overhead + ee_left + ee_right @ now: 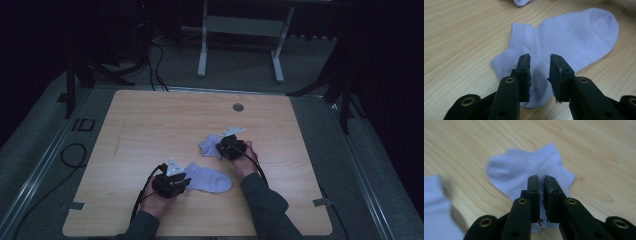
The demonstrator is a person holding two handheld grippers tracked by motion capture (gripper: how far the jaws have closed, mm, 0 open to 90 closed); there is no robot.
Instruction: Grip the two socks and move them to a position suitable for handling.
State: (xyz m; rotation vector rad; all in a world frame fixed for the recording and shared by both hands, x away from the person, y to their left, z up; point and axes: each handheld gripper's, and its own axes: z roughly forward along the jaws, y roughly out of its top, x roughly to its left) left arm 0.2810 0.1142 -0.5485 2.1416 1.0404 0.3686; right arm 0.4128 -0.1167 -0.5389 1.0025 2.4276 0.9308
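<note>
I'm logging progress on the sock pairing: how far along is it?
Early. Nothing looks finished: the two pale socks lie apart on the table, unpaired. In hand: the right hand-held gripper has its jaws nearly together at the edge of the crumpled far sock; whether cloth is pinched I can't tell. The left hand-held gripper has open jaws over the flat near sock. Left: probably lifting one sock onto the other.

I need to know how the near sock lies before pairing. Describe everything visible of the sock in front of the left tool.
The near sock is a pale lavender ankle sock of soft knit, with a ribbed cuff at one end and a rounded toe at the other. It lies flat on its side on the wooden table, apart from the other sock. The left tool is at its heel, its jaws apart on either side of the fabric there.
</note>
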